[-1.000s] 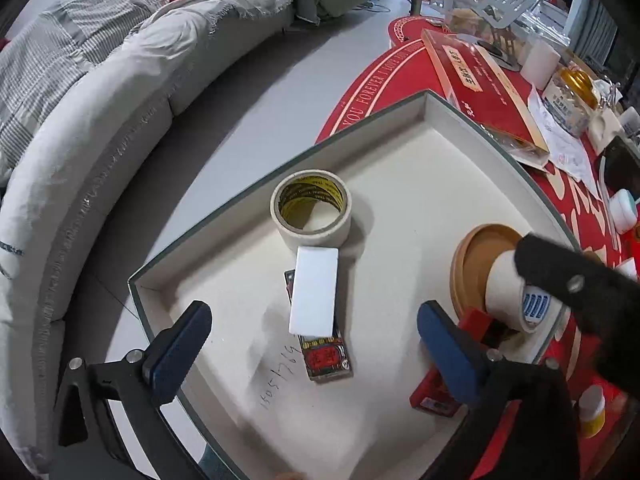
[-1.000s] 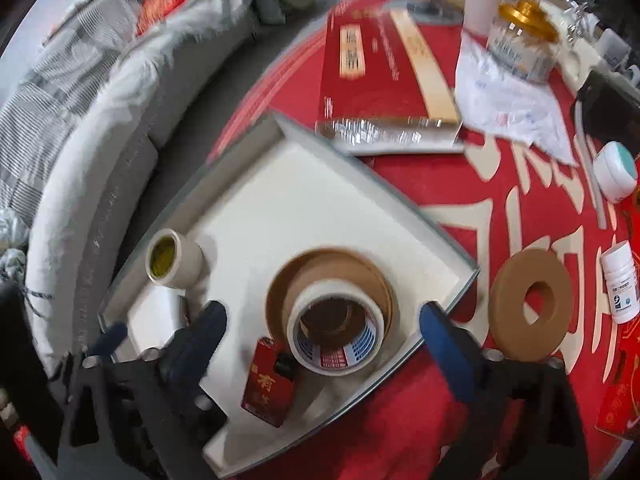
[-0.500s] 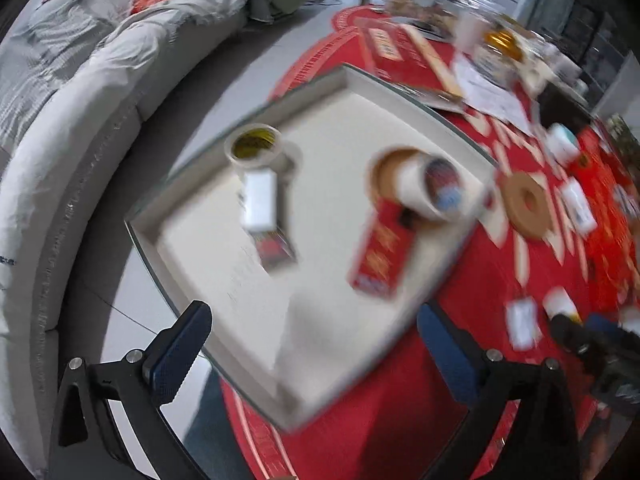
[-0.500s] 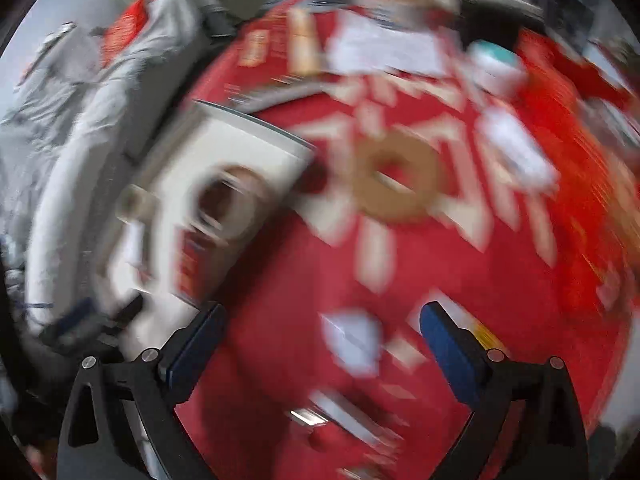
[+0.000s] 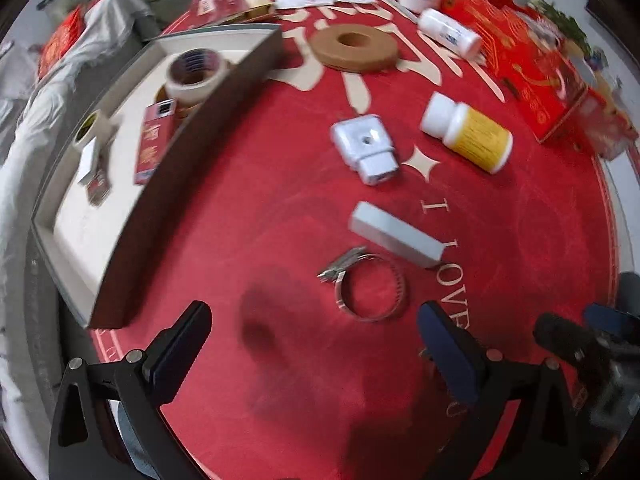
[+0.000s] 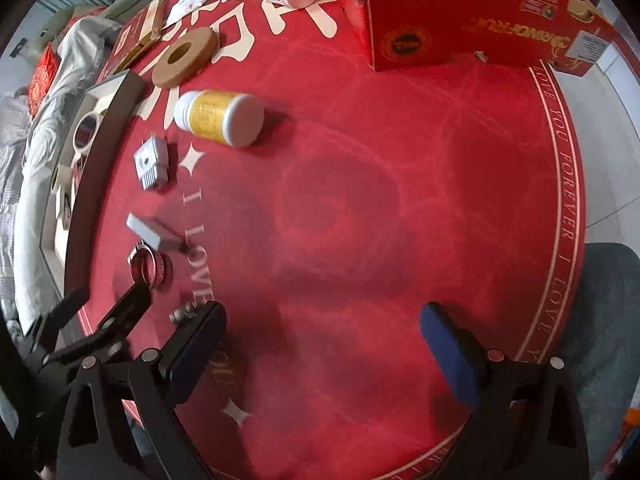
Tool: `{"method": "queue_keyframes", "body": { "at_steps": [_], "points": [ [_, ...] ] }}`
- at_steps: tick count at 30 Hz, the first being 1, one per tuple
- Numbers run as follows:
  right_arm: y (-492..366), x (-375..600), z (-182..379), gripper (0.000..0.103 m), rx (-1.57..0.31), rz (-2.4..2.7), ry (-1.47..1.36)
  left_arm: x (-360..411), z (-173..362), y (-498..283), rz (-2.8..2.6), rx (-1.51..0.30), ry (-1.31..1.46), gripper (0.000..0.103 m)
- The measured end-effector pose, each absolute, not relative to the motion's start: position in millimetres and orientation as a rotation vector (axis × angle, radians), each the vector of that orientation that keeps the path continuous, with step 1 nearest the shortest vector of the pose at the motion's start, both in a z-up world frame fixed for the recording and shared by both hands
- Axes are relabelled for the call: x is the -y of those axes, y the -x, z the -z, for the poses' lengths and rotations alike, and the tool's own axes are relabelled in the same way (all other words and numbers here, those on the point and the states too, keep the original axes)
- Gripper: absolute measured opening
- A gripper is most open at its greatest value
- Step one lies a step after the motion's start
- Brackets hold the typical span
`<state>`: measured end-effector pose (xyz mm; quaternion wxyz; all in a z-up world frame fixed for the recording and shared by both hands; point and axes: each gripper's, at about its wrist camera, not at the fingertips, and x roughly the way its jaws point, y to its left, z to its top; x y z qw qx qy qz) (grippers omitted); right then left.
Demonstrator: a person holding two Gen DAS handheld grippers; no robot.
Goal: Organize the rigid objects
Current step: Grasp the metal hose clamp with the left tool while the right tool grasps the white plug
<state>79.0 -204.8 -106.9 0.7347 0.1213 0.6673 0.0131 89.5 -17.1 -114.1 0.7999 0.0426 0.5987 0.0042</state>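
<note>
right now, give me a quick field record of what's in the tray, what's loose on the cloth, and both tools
tray: tape rolls, red packet, small white block
loose on cloth: hose clamp, grey block, white adapter, yellow bottle, brown ring, white bottle
left tool: open, empty, above the cloth near the hose clamp
right tool: open, empty, over bare cloth
surface: red tablecloth
</note>
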Motion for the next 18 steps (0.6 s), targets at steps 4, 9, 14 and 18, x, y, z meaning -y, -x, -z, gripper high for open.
{"method": "queue_keyframes", "body": {
  "at_steps": [4, 9, 14, 18],
  "points": [
    [-71, 209, 106, 0.098, -1.468, -0.048, -0.285, 16, 123, -100, -0.025, -1.293, -0.077, 0.103],
    [-62, 207, 102, 0.098, -1.460, -0.069, -0.267, -21, 123, -108, -0.115, -1.262, -0.021, 0.103],
    [-63, 201, 102, 0.098, -1.455, -0.078, -0.258, -45, 125, -116, -0.141, -1.289, 0.057, 0.103],
    [-81, 183, 99, 0.098, -1.429, -0.095, -0.199, -41, 125, -117, -0.147, -1.252, 0.038, 0.103]
  ]
}}
